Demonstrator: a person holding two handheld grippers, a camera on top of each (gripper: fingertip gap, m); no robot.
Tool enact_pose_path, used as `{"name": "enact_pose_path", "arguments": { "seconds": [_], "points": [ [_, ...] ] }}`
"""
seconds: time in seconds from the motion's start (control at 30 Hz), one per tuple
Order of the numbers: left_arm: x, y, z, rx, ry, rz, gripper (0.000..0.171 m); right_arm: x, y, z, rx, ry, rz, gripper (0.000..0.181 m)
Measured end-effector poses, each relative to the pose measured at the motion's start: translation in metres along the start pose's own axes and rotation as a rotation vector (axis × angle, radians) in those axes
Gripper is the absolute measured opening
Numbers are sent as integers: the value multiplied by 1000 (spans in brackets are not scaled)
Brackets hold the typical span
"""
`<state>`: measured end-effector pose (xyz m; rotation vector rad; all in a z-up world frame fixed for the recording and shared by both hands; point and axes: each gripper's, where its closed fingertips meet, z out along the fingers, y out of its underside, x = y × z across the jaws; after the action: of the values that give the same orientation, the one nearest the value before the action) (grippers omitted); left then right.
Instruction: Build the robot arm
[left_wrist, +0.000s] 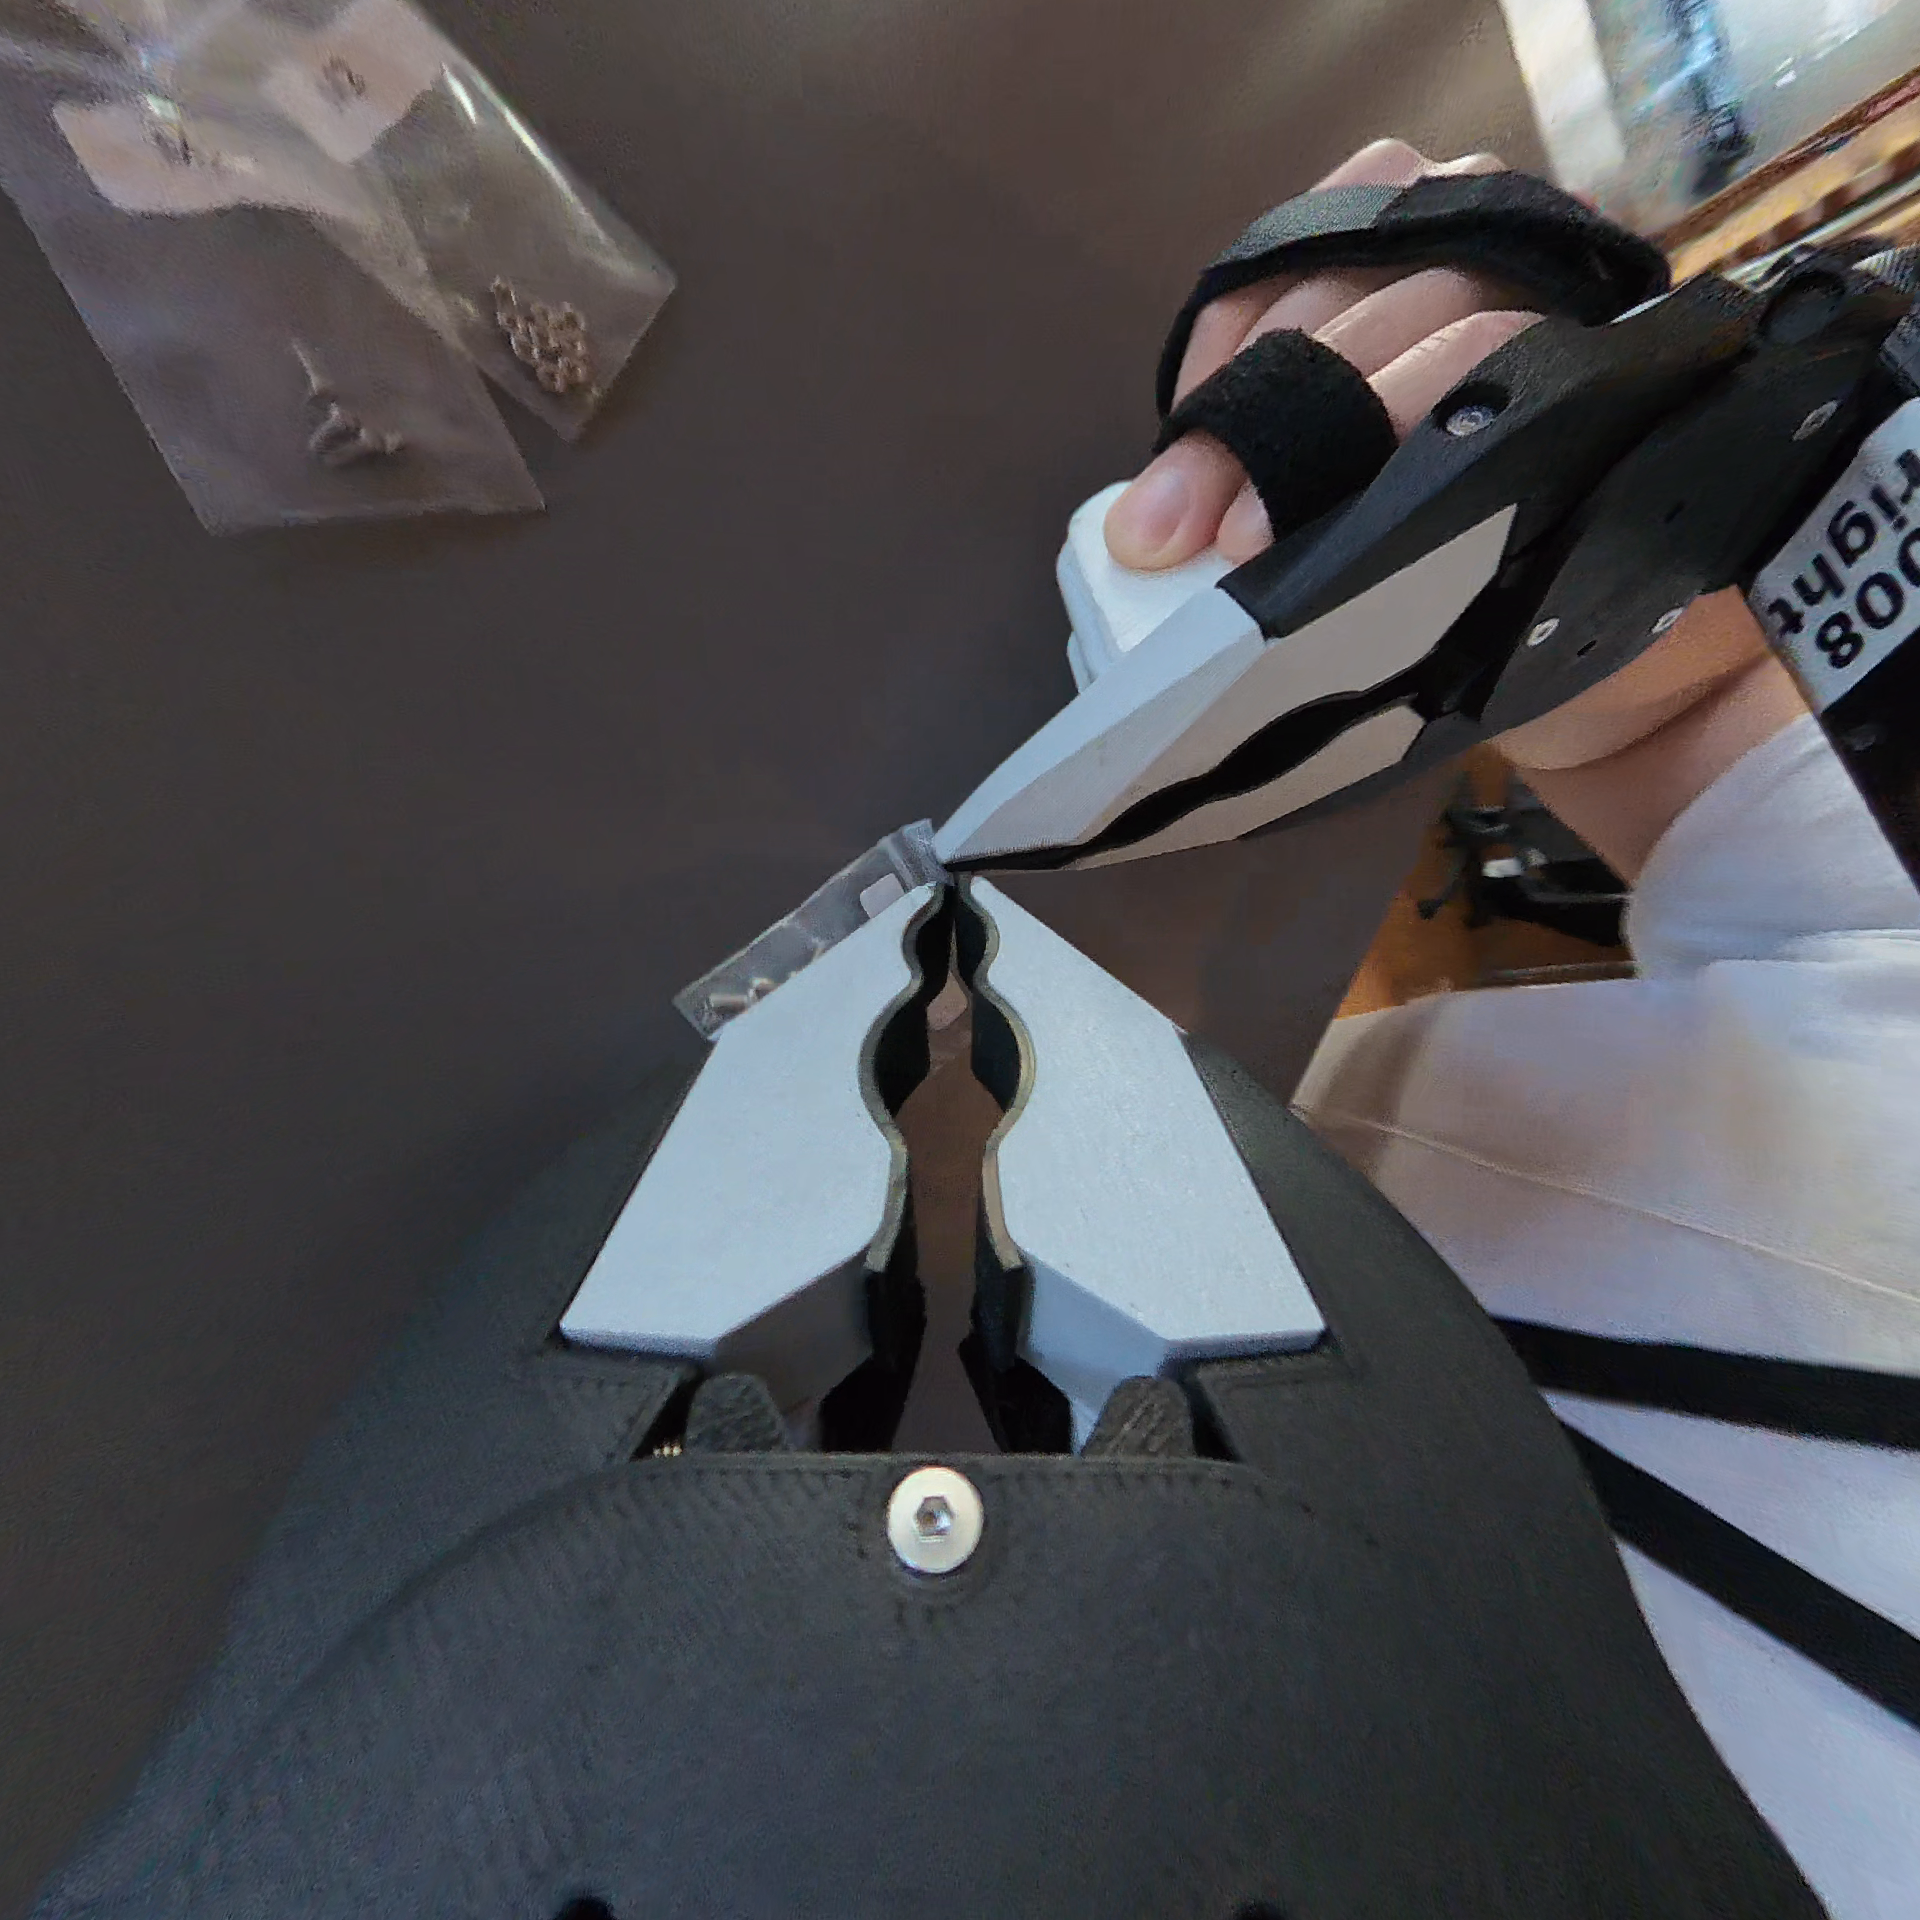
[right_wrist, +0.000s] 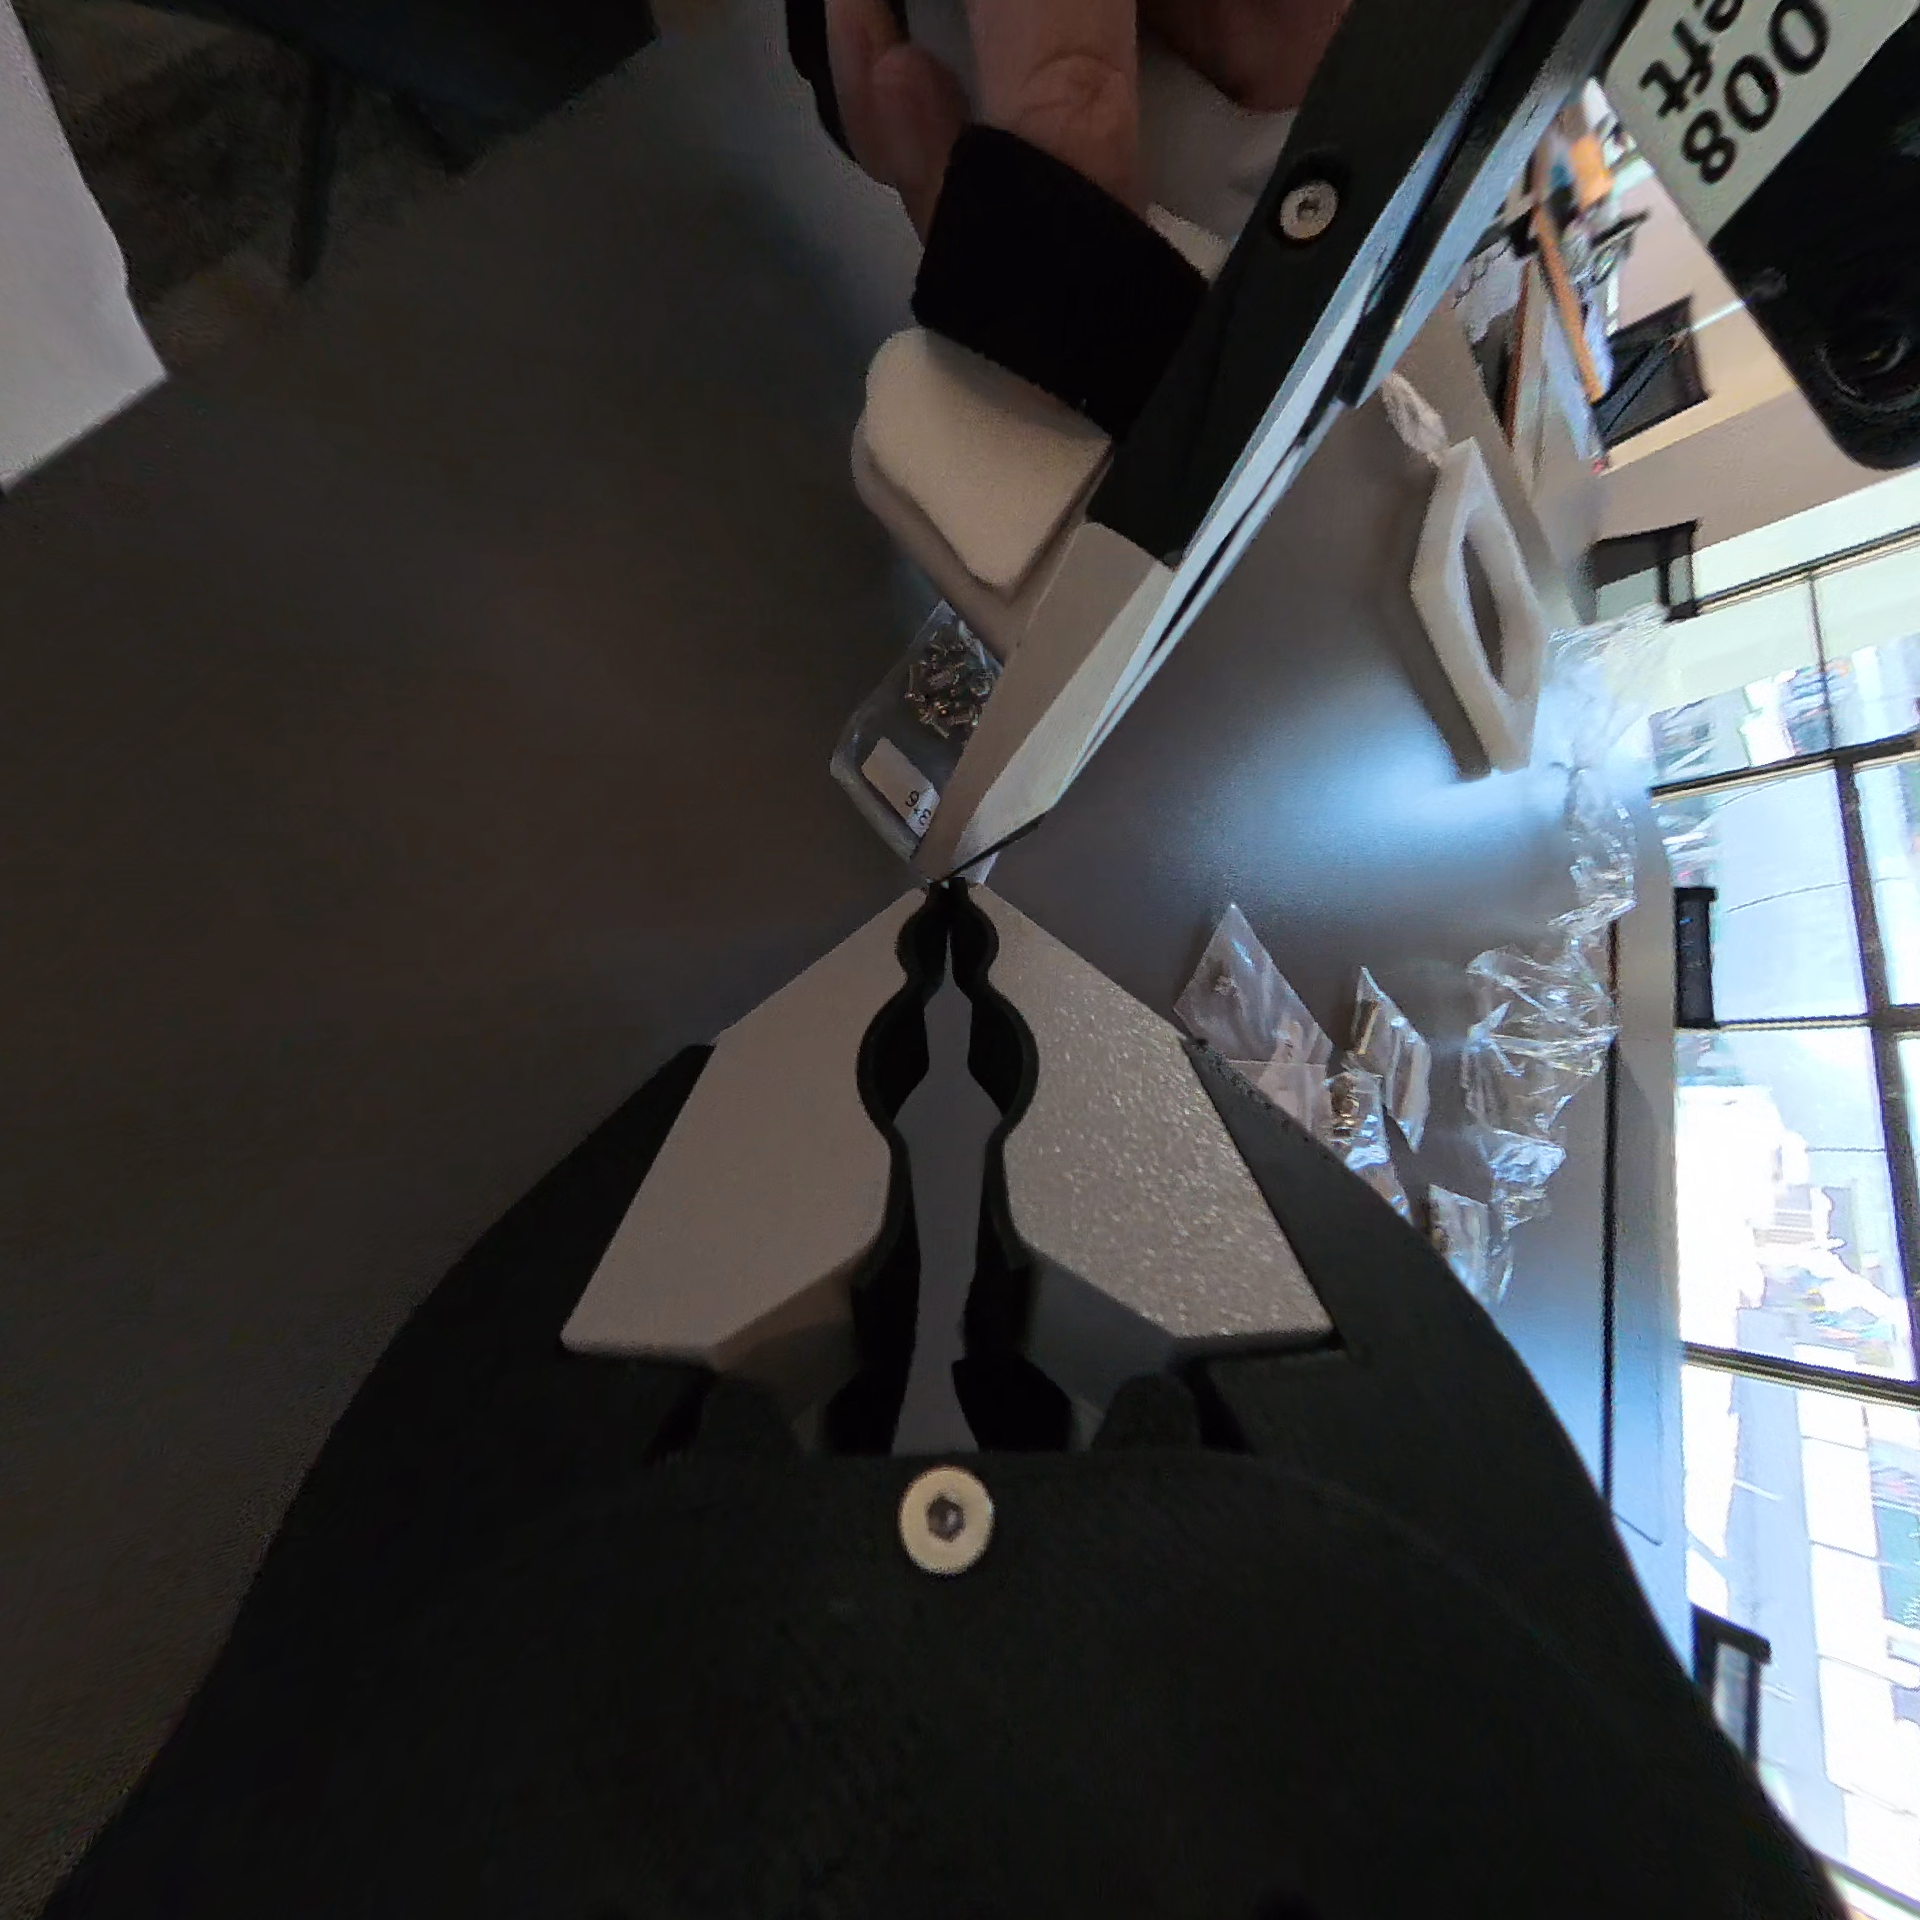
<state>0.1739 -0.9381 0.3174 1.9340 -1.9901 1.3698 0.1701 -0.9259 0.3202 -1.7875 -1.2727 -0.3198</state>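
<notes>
A small clear plastic bag (left_wrist: 800, 951) with several small screws and a white label is held in the air above a dark table (left_wrist: 727, 416). My left gripper (left_wrist: 951, 885) is shut on the bag's upper edge. My right gripper (left_wrist: 948, 858) comes in from the right and is shut on the same edge, tip to tip with the left one. In the right wrist view my right gripper (right_wrist: 948, 885) pinches the bag (right_wrist: 894, 769) from below. The left gripper (right_wrist: 977, 854) reaches down from the upper right. Most of the bag is hidden behind the left fingers there.
Two clear bags of screws and nuts (left_wrist: 312, 260) lie on the table at the far left. Several small part bags (right_wrist: 1299, 1039), crumpled clear plastic (right_wrist: 1558, 935) and a white frame-shaped part (right_wrist: 1475, 623) lie near the table's window side. A person's strapped hand (left_wrist: 1278, 416) holds the right gripper. My left and right fingertips are right by each other.
</notes>
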Motion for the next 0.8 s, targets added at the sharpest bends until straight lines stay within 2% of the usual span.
{"name": "enact_pose_path", "arguments": {
  "seconds": [0.13, 0.3, 0.43, 0.8],
  "points": [
    [-5, -6, 2, 15, -127, 93, 0, 5, 5, 1, 40, 36, -39, 0],
    [-9, -9, 1, 53, -250, 167, 0, 9, 7, 4, 15, 101, -141, 0],
    [-12, -9, 0, 77, -324, 218, 0, 10, 8, 6, 2, 117, -156, 0],
    [-12, -5, -4, 81, -358, 264, 0, 9, 3, 11, -17, 118, -160, 0]
  ]
}}
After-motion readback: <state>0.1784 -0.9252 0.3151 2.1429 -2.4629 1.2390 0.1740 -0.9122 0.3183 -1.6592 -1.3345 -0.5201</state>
